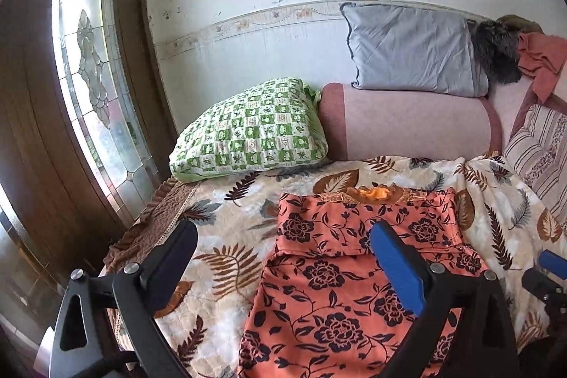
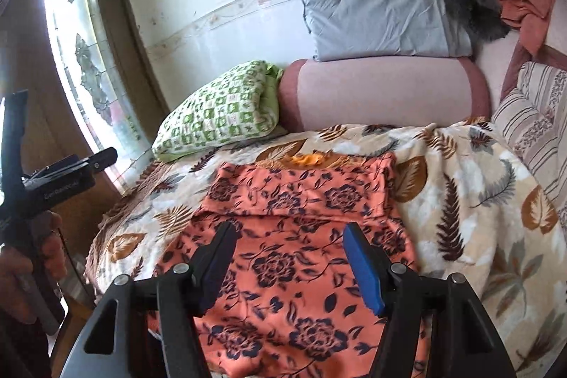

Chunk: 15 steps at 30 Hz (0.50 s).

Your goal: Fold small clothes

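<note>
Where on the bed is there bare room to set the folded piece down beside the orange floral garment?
Free: leaf-print blanket right of the orange floral garment, up to the striped cushion; also a narrower strip on its left, below the green checked pillow. Crowded: the back, with the pink bolster and grey pillow.

A bed (image 1: 496,201) under a cream blanket (image 2: 460,201) printed with brown leaves. Flat on the blanket lies an orange flowered garment (image 1: 336,289), top edge folded over. A green checked pillow (image 1: 248,130) rests at the head, just beside a pink bolster (image 1: 407,123).
</note>
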Motion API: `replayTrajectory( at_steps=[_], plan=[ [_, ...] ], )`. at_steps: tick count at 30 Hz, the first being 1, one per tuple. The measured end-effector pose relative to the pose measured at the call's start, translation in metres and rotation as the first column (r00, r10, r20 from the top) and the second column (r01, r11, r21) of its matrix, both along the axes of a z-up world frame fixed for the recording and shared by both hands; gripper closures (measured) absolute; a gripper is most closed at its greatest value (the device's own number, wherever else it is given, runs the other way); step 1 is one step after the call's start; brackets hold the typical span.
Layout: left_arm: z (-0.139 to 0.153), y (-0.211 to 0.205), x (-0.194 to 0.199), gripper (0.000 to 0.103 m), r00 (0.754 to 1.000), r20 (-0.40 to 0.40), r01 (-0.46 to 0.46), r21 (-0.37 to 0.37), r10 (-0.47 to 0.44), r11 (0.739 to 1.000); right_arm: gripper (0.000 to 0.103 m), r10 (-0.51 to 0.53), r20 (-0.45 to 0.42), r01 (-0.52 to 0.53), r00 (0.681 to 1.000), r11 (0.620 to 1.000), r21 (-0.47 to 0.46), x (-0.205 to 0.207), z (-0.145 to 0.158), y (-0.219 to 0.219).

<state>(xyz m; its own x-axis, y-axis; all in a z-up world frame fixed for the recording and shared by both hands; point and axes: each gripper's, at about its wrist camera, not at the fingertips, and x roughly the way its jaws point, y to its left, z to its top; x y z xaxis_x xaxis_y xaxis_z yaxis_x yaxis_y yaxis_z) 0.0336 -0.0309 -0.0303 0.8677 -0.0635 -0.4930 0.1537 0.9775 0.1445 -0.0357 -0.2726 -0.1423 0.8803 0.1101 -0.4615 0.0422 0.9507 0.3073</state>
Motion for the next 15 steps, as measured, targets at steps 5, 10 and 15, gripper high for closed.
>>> replayTrajectory(
  at_steps=[5,10,15],
  plan=[
    [-0.001,0.01,-0.007,0.005,1.0,-0.002,-0.003,0.0,0.003,1.0,0.037,0.012,-0.013,-0.012,1.0,1.0,-0.012,-0.001,0.0,0.012],
    [-0.006,0.018,-0.008,0.005,1.0,-0.01,-0.01,-0.004,0.01,1.0,0.037,0.02,-0.003,-0.02,1.0,1.0,0.006,-0.003,0.002,0.016],
    [-0.02,0.021,-0.006,0.005,0.999,-0.042,-0.012,0.011,0.013,1.0,0.037,0.009,-0.029,-0.009,1.0,1.0,-0.004,-0.005,-0.008,0.014]
  ],
)
